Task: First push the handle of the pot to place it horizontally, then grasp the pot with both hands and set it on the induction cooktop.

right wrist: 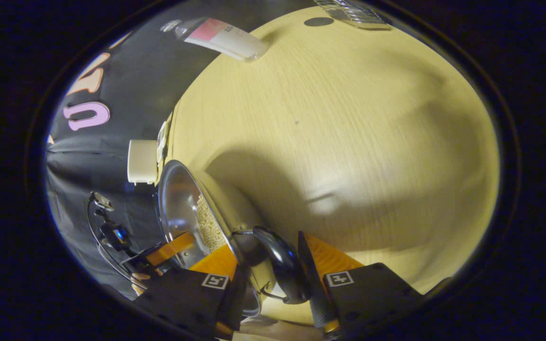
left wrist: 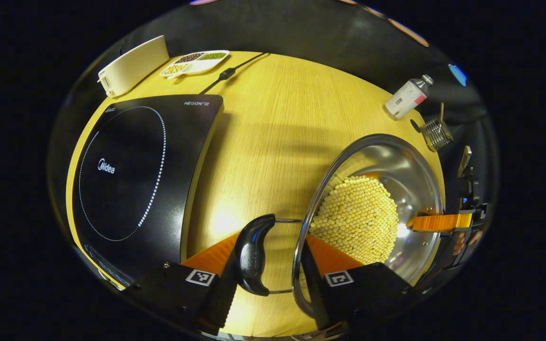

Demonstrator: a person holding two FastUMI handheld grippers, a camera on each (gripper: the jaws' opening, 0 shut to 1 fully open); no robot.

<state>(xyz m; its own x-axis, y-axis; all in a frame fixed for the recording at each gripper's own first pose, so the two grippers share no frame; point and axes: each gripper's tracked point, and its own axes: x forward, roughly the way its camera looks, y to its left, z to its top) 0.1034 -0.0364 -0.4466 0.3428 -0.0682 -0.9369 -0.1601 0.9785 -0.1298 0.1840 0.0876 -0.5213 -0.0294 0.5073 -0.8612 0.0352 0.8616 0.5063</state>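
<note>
- Pot (left wrist: 377, 208) on table (left wrist: 273, 123), beans inside; cooktop (left wrist: 135, 180) at ~9 o'clock from pot in left gripper view, well apart, bare.
- Left gripper (left wrist: 273, 265): fingers spread, straddling near side handle (left wrist: 253, 253) and pot rim; no squeeze visible, so open around, not gripping.
- Right gripper (right wrist: 273, 279) in right gripper view: fingers apart either side of other side handle (right wrist: 280, 265); contact hard to tell.
- Right gripper also at 3 o'clock of pot in left gripper view.
- Key relation: handle-to-handle axis runs between both grippers, one per end; lift needs both closed, then sideways carry toward 9 o'clock.
- Bottle (left wrist: 408, 97) and strainer (left wrist: 436, 132) at ~1 o'clock, clear of path.
</note>
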